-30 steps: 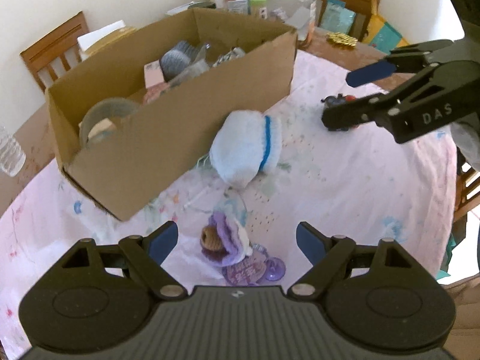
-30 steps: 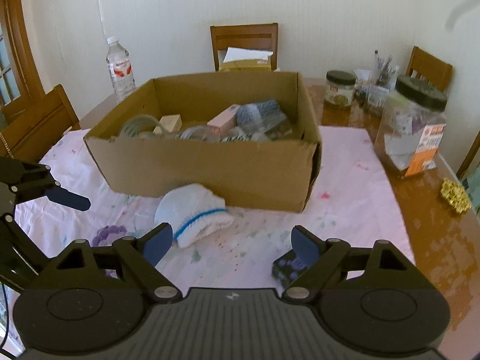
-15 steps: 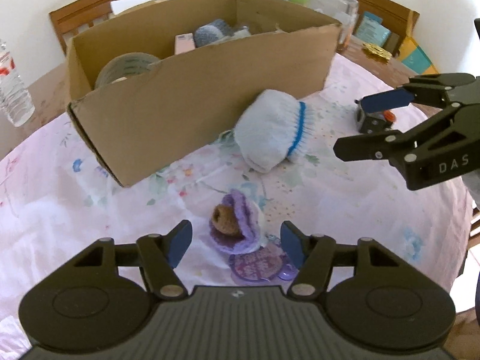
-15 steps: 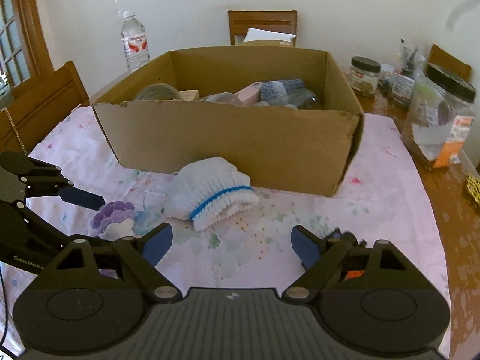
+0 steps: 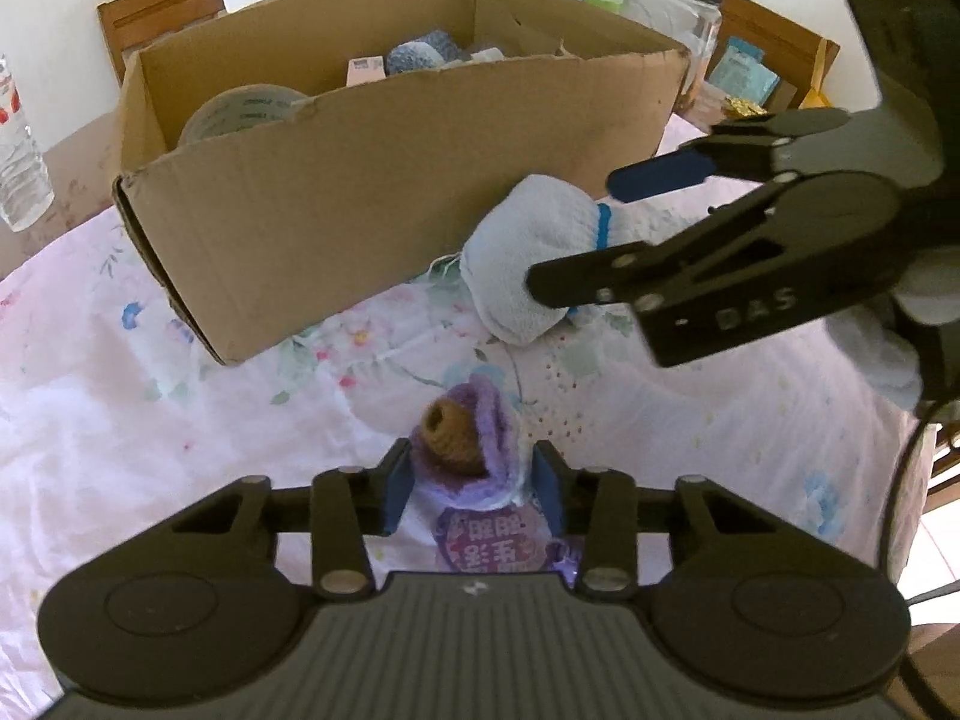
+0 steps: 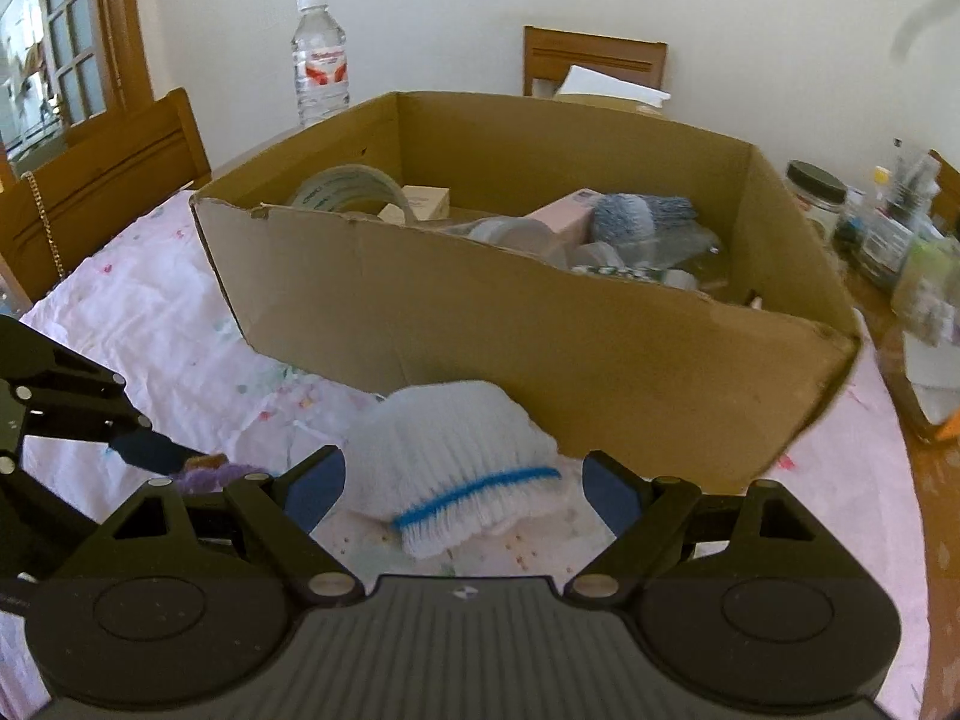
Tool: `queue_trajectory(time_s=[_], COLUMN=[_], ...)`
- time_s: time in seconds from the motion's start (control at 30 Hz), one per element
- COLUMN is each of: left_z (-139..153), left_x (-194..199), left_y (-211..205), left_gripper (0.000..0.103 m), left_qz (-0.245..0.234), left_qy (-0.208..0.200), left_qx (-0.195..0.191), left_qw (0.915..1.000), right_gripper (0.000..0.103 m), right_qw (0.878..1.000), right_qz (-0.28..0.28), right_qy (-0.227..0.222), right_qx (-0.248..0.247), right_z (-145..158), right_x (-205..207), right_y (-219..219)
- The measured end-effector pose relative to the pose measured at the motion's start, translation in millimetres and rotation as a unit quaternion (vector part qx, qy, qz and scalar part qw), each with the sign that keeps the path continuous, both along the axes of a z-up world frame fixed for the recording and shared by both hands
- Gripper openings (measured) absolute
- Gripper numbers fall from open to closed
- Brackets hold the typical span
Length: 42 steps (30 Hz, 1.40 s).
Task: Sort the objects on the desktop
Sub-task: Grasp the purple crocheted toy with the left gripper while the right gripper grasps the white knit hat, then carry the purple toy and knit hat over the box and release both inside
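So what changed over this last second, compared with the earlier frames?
The left gripper is closing around the purple yarn ball, pads now at its sides. The right gripper, open, swung over from the small dark toy to straddle the white knit hat. The cardboard box and its contents stayed put.

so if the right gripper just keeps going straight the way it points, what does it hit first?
Most likely the white knit glove with the blue stripe, lying between the open fingers of the right gripper. Behind it stands the cardboard box; depth is hard to judge through the fisheye.
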<state>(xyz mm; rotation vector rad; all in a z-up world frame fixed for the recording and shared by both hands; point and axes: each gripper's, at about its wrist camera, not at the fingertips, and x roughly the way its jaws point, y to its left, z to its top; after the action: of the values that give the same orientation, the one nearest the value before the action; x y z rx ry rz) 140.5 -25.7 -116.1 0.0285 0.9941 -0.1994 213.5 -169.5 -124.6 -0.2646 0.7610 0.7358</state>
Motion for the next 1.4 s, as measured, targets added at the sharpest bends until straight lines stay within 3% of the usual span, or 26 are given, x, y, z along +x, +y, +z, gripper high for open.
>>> queue_trajectory(time_s=[0.43, 0.63, 0.87, 1.4], left_z=[0.1, 1.9, 9.5, 45.4], left_x=[2.6, 3.5, 3.6, -1.4], left_y=[6.4, 6.9, 9.9, 10.5], left_gripper=[0.038, 0.036, 0.036, 0.035], left_qz=[0.002, -0.002, -0.006, -0.027], left_qy=[0.004, 0.005, 0.004, -0.010], left_qx=[-0.007, -0.005, 0.000, 0.009], left_qw=[1.0000, 1.0000, 1.0000, 0.9995], right_gripper=[0.095, 0.091, 0.081, 0.081], right_qw=[0.999, 0.998, 0.998, 0.998], right_qz=[0.037, 0.048, 0.044, 0.049], right_qy=[0.004, -0.010, -0.001, -0.004], right_qx=[-0.026, -0.048, -0.045, -0.038], right_z=[-22.6, -26.3, -19.8, 22.7], right_x=[10.9, 9.2, 11.5, -1.9], right_y=[22.7, 28.3, 23.5, 3.1])
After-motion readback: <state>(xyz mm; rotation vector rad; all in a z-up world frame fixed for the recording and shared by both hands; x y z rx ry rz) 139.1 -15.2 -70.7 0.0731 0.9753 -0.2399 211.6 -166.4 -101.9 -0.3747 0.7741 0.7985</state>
